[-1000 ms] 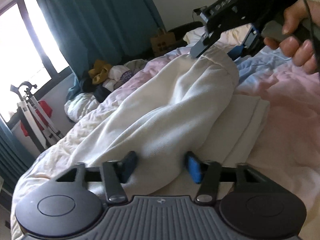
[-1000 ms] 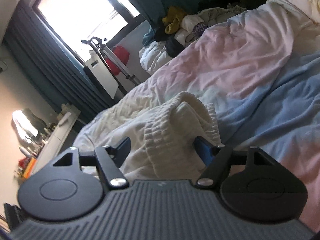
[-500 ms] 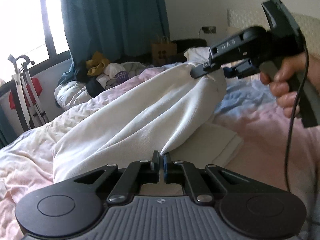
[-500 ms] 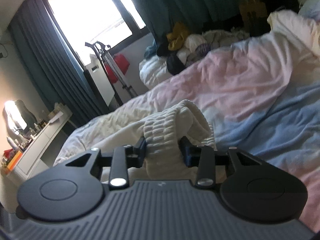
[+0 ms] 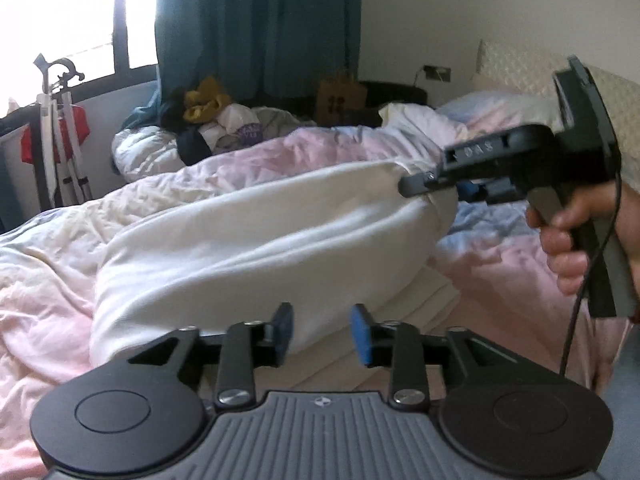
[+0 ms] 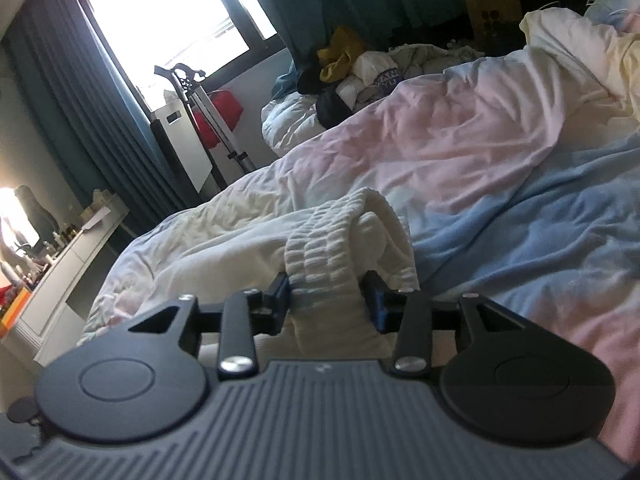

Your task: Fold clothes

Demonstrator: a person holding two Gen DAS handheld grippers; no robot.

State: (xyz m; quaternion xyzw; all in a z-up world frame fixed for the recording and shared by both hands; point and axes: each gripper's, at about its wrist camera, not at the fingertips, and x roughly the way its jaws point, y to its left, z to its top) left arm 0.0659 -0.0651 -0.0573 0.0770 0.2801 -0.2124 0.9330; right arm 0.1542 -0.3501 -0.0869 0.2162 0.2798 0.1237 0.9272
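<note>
Sweatpants (image 5: pixel 256 240) lie across the bed (image 5: pixel 500 248), their ribbed waistband (image 6: pixel 324 256) clamped in my right tool (image 6: pixel 326 300). My left tool (image 5: pixel 320 330) gapes apart at the near edge, gripping nothing; lifting one-sided, I risk the fold sagging and bunching.
</note>
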